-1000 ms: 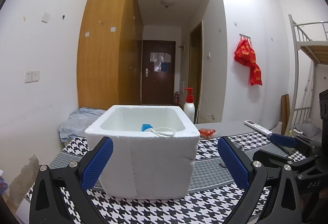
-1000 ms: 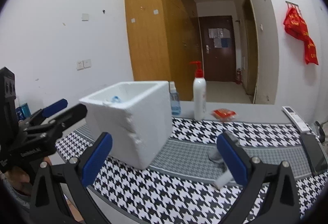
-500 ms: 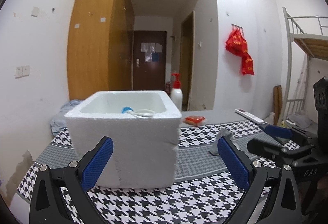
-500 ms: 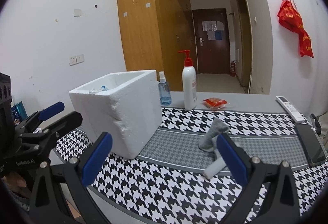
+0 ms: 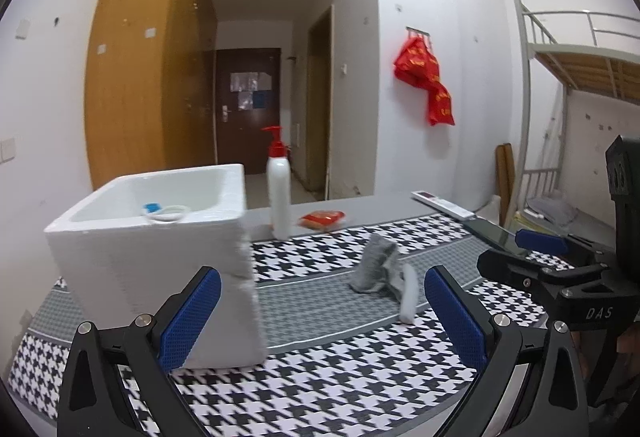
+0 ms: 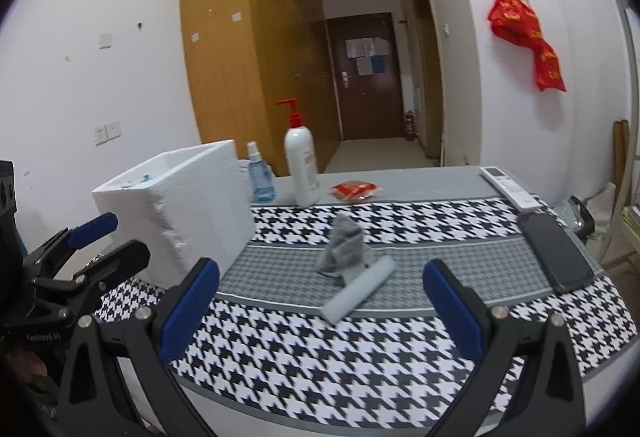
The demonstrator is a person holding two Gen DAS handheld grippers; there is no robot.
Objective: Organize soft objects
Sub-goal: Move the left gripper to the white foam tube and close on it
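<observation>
Both views have swung rightward over the last second, so the grey sock now sits ahead of each camera and the foam box has slid toward the left. From the left, the white foam box (image 5: 160, 261) stands on the houndstooth cloth of the table (image 6: 400, 353), with a blue item and a white cord (image 5: 166, 212) lying inside it. Behind the box stand a small blue spray bottle (image 6: 260, 179) and a white pump bottle (image 6: 302, 167) with a red top, then a red packet (image 6: 355, 190) lying flat. The grey sock (image 6: 352, 257) lies crumpled near the middle of the cloth, its pale cuff pointing toward the cameras, well apart from the box. Further right a dark phone (image 6: 556, 251) and a white remote (image 6: 508, 187) lie near the table edge. The left hand-held gripper (image 5: 320, 311) hovers with its blue pads spread wide and nothing between them; the right hand-held gripper (image 6: 320, 307) is likewise spread and empty, facing the sock.
</observation>
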